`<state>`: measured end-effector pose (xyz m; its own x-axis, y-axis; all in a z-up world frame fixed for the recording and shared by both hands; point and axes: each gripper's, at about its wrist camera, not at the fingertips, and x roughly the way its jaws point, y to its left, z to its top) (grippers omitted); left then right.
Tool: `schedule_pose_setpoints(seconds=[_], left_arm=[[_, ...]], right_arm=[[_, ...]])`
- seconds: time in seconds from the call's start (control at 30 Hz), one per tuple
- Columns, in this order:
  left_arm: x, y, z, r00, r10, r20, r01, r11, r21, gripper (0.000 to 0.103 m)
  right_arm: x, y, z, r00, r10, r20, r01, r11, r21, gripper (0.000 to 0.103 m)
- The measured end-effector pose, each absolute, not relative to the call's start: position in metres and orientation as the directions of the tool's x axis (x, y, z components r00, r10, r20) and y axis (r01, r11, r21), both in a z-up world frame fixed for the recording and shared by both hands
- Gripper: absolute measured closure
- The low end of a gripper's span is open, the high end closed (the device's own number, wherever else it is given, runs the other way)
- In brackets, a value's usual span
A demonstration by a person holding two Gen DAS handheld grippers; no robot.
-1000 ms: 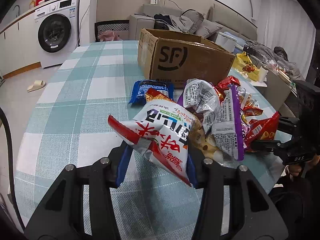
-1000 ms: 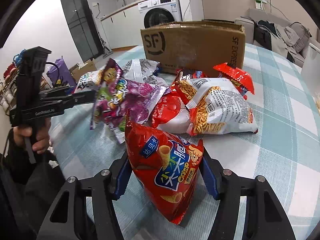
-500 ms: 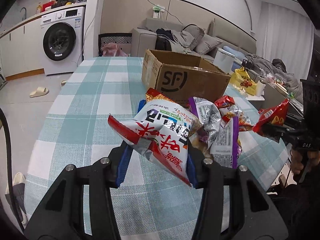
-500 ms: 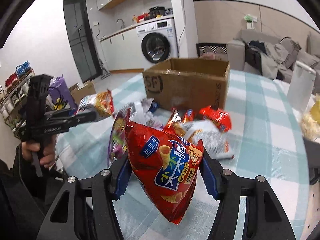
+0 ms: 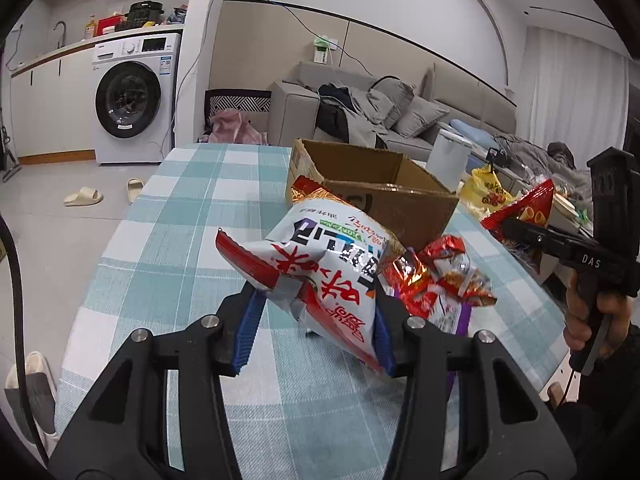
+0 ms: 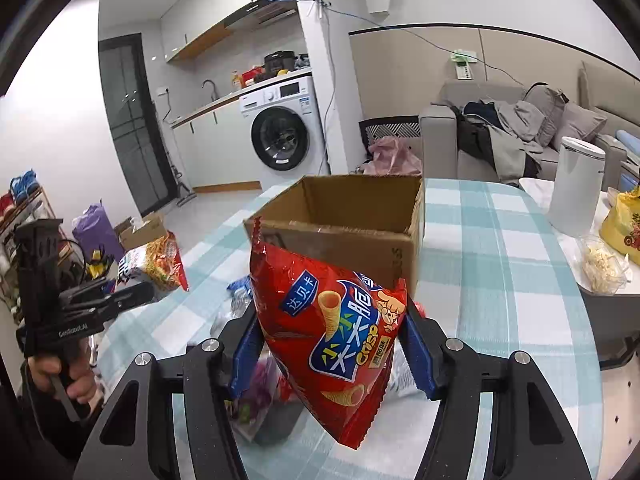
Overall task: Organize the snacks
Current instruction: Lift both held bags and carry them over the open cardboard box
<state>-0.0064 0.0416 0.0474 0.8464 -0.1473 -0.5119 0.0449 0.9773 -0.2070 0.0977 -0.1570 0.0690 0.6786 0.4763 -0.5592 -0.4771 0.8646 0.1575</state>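
Left gripper point(image 5: 314, 320) clenched on crinkled white-and-red snack bag point(image 5: 320, 264) with red Chinese lettering, raised above checked teal tablecloth point(image 5: 180, 216). Right gripper point(image 6: 332, 356) grasping glossy red cone-snack bag point(image 6: 332, 332), marked "CRISP", before open brown cardboard box point(image 6: 352, 216) near the table's far edge.

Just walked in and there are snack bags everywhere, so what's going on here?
A person is sorting snacks with a handheld gripper in each hand. The left gripper is shut on a white and red snack bag, and the right gripper is shut on a red crisp bag. Both bags are held up off the checked table, in front of an open cardboard box. Several more snack packets lie in a pile on the table beside the box.
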Motion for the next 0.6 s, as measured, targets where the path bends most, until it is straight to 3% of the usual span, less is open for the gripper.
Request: schedule_pose_setpoints(seconds=[0.6], left_arm=[[0.069, 0.014, 0.088, 0.886, -0.146, -0.439, 0.074, 0.981, -0.177, 0.058]], right_arm=[[0.154, -0.142, 0.096, 0.710, 0.456, -0.537, -0.431, 0.884, 0.180, 0.039]])
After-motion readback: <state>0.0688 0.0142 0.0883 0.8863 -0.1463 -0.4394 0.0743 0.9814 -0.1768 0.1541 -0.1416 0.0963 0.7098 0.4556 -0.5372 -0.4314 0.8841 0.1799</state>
